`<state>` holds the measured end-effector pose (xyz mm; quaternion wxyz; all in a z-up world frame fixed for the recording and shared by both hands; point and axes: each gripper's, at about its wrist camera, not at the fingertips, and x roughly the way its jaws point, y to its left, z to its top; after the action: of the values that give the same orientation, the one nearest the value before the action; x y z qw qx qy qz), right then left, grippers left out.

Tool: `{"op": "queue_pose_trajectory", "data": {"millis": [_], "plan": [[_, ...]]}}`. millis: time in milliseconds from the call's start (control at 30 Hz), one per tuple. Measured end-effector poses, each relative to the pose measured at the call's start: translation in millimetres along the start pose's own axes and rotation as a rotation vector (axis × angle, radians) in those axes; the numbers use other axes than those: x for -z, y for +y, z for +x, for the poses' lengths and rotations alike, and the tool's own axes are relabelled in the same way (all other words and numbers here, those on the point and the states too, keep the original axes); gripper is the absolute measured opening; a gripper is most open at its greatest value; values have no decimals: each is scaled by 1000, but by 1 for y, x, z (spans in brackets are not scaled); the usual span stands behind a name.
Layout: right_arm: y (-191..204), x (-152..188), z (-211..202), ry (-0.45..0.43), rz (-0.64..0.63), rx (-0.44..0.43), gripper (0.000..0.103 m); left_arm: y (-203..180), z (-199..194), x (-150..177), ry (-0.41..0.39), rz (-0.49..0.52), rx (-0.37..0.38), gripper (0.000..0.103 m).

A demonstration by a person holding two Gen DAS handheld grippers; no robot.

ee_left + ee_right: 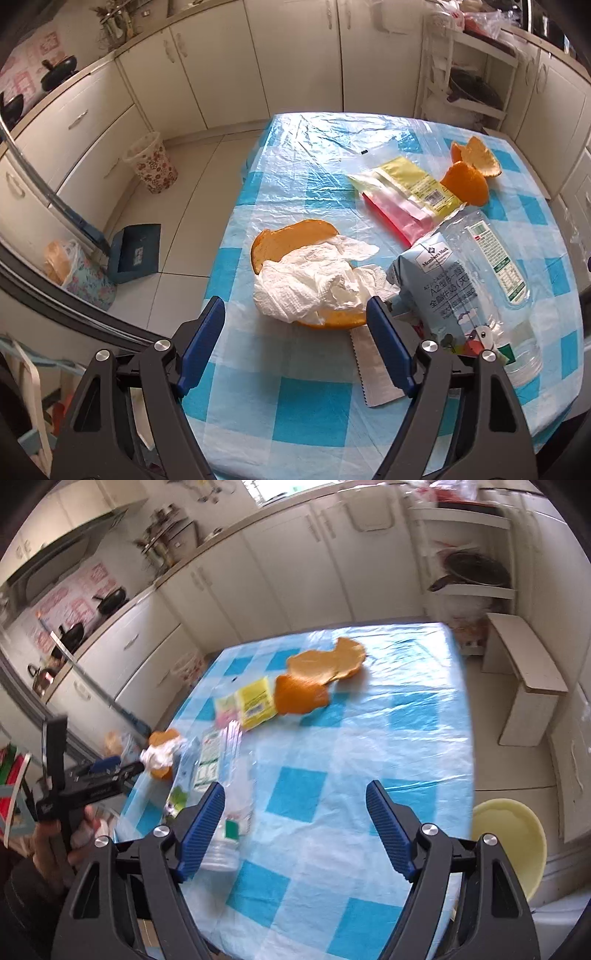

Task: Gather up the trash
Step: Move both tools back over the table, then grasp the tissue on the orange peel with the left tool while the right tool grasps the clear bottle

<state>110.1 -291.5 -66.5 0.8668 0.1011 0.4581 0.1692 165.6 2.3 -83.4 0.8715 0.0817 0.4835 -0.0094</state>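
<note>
On the blue-checked table (295, 398) lies a crumpled white tissue (314, 280) in a bowl-shaped orange peel (291, 240). Just short of them my left gripper (295, 314) stands open and holds nothing. To the right lie a milk carton (439, 284), a clear plastic bottle (498, 258), a yellow and pink wrapper (410, 195) and more orange peel (469, 173). In the right wrist view my right gripper (295, 797) hangs open over bare tablecloth (332, 849). The bottle (229, 794) lies by its left finger and orange peel (317, 679) sits farther off. The left gripper (122, 768) shows at the left edge in a hand.
A floral wastebasket (151, 162) stands on the floor left of the table, with a blue dustpan (135, 253) and a bag nearby. A yellow basin (513, 842) and a cardboard box (524, 675) sit right of the table. Cabinets line the far wall.
</note>
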Motion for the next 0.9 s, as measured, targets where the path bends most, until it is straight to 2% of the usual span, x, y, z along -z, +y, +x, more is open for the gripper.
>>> {"op": "queue_pose_trajectory", "data": {"millis": [200,333,400,433,467,500,533,567,700,900], "plan": [[51,16,44,132,-185,7,76,-3,19,-7,33,50,-25,75],[70,32,70,190,-277,70,76,-4,24,-11,39,56,-13,72],[73,36,79,211,-298,89,76,-5,28,-11,59,66,-5,46],[72,37,82,217,-297,90,76,-4,30,-10,69,64,-7,40],[71,37,84,222,-291,87,75,-3,30,-9,68,61,-10,29],[69,36,86,226,-280,80,67,-1,28,-9,64,55,-5,23],[66,34,87,235,-262,64,52,3,25,-9,55,42,9,18],[62,32,88,241,-238,51,41,7,22,-9,44,27,23,17],[55,30,82,222,-213,66,41,22,7,-11,3,-38,85,14],[33,17,63,162,-121,53,41,28,-23,-10,-100,-71,241,14]]}}
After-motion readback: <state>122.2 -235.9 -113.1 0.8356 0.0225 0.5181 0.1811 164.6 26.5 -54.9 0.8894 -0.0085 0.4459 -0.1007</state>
